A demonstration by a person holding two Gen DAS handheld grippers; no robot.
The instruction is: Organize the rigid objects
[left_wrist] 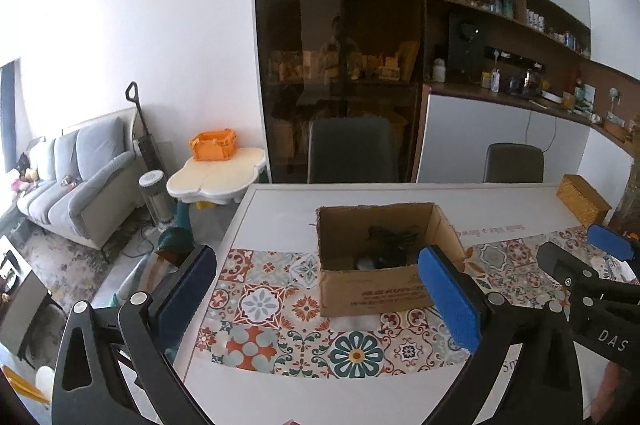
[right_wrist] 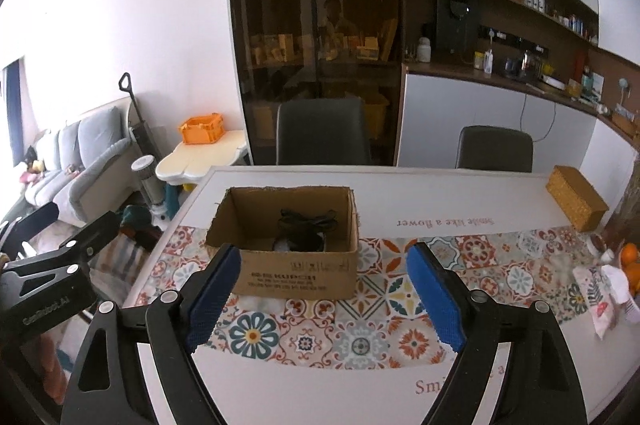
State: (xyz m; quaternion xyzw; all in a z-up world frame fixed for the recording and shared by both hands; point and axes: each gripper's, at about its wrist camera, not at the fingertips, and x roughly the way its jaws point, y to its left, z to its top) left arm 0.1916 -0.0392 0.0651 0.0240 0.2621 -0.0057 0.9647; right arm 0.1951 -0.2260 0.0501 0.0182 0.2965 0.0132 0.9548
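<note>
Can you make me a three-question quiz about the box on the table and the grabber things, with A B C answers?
1. Where does the box stand?
A. on the sofa
B. on the table
C. on a chair

2. What colour are the pads on the right gripper?
A. blue
B. red
C. green

3. How is the left gripper?
A. shut on a cup
B. shut on the box
C. open, holding nothing

Answers:
1 B, the box sits on the patterned tabletop.
2 A, both pads show blue.
3 C, its fingers are wide apart with only table between.
</note>
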